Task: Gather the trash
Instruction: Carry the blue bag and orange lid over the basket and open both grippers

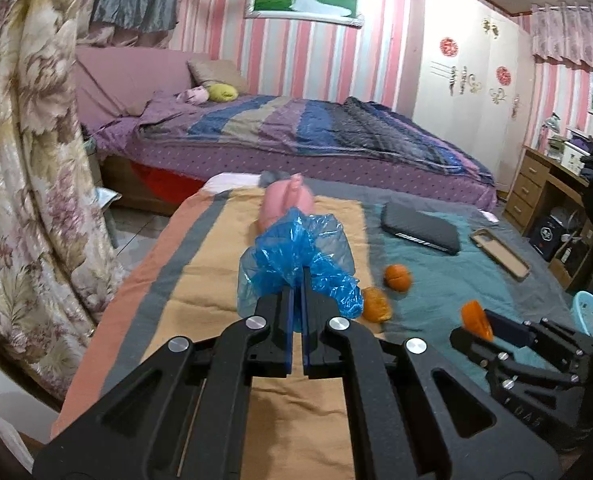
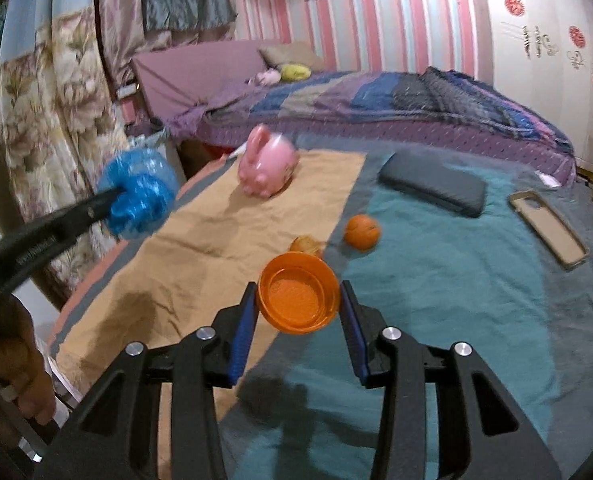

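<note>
My left gripper [image 1: 299, 280] is shut on a crumpled blue plastic bag [image 1: 296, 252], held up over the tan cloth; the same bag [image 2: 140, 196] shows at the left of the right wrist view. My right gripper [image 2: 298, 294] is shut on an orange plastic cap [image 2: 296, 298], hollow side toward the camera and lifted off the bed. In the left wrist view that cap [image 1: 476, 320] sits at the tip of the right gripper [image 1: 482, 326]. An orange fruit [image 2: 361, 232] and a peel piece [image 2: 306, 245] lie on the bed beyond the cap.
On the bed cover [image 2: 456, 280] lie a pink bunny figure [image 2: 268, 166], a dark flat case [image 2: 432, 188] and a phone case [image 2: 548, 228]. A larger purple bed [image 1: 296, 136] stands behind, floral curtains [image 1: 24, 160] at the left, a wooden desk [image 1: 536, 184] at the right.
</note>
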The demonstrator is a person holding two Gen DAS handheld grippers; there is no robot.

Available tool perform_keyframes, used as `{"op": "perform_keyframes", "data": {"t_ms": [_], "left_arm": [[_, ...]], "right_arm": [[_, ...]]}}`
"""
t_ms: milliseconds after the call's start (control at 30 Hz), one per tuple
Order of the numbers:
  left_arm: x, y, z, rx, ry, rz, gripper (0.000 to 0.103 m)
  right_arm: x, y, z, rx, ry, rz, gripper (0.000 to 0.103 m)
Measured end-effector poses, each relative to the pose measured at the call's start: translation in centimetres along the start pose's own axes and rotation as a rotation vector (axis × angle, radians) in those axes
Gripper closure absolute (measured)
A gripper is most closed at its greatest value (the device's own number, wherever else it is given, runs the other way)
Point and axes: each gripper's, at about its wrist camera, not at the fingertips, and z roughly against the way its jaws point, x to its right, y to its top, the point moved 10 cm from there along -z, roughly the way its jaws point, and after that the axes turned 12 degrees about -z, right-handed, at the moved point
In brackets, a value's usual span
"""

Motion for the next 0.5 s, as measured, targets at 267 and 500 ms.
{"op": "perform_keyframes", "data": {"t_ms": [267, 500], "left_arm": [[5.2, 2.2, 0.9, 0.028, -0.045, -0.050, 0.102], [9.8, 3.6, 2.0, 0.050, -0.105, -0.077, 0.102]], "right_arm": [[3.9, 2.1, 4.0, 0.066, -0.008, -0.057, 0.063], [7.9, 3.6, 7.7, 0.121, -0.010, -0.098, 0.063]]}}
